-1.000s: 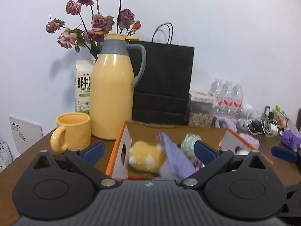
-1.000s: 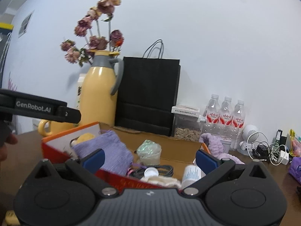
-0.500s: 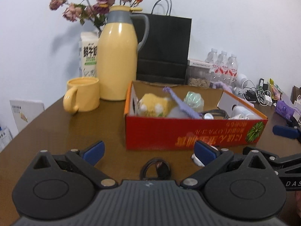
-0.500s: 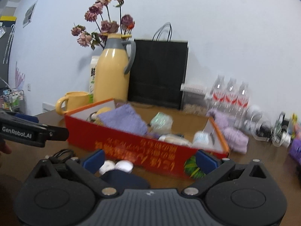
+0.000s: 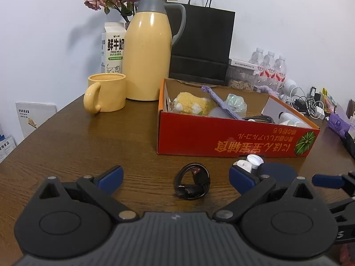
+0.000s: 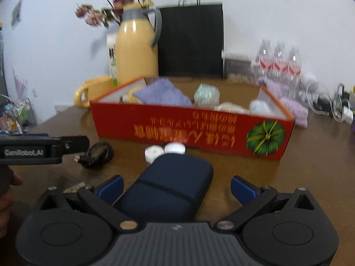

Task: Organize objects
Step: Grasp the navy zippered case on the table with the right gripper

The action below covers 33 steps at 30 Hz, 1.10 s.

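Note:
A red cardboard box (image 5: 221,137) (image 6: 177,128) sits on the brown table and holds a yellow plush toy (image 5: 193,104), a purple cloth (image 6: 162,93) and other small items. In front of it lie a coiled black cable (image 5: 192,184) (image 6: 97,153), two white caps (image 6: 164,149) (image 5: 250,161) and a dark blue case (image 6: 168,190). My left gripper (image 5: 175,177) is open, with the cable between its fingers. My right gripper (image 6: 176,187) is open over the near end of the blue case.
A yellow mug (image 5: 106,95), a yellow thermos jug (image 5: 150,51), a milk carton (image 5: 113,46), dried roses and a black paper bag (image 5: 199,46) stand behind the box. Water bottles (image 5: 269,66), purple cloth and tangled chargers (image 5: 308,106) crowd the right.
Both grippers have pulled back from above the box and dropped toward the table in front of it. The cable, caps and blue case have come into view.

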Each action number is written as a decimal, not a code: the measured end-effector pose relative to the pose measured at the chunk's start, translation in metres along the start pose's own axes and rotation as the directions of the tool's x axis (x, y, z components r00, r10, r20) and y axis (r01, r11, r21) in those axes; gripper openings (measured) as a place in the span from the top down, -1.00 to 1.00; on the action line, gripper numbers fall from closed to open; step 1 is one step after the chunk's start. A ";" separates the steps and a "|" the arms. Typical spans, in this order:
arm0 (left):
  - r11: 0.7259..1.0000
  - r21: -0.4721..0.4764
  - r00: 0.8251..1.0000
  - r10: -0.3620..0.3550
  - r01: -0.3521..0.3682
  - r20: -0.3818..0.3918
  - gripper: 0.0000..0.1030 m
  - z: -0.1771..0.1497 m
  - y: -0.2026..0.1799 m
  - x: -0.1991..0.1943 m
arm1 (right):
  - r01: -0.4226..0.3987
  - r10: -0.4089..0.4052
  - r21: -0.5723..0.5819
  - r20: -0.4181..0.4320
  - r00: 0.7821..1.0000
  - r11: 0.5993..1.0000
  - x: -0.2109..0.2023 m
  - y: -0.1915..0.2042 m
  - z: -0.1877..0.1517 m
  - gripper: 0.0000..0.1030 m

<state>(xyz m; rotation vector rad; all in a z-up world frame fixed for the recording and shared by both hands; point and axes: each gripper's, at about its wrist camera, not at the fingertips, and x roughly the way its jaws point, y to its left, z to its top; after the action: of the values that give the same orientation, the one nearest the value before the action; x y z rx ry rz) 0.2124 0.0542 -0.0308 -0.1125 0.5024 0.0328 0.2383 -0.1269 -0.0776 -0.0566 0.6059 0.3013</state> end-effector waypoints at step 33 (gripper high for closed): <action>0.998 -0.032 0.996 0.059 -0.062 -0.063 -1.00 -0.003 0.005 0.010 | -0.021 0.021 0.022 -0.036 0.999 1.000 0.010 -0.001 0.001 -0.35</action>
<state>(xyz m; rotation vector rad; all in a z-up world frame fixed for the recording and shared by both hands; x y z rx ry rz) 0.2195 0.0592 -0.0385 -0.1316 0.5676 0.0973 0.2475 -0.1253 -0.0824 -0.0350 0.6459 0.3146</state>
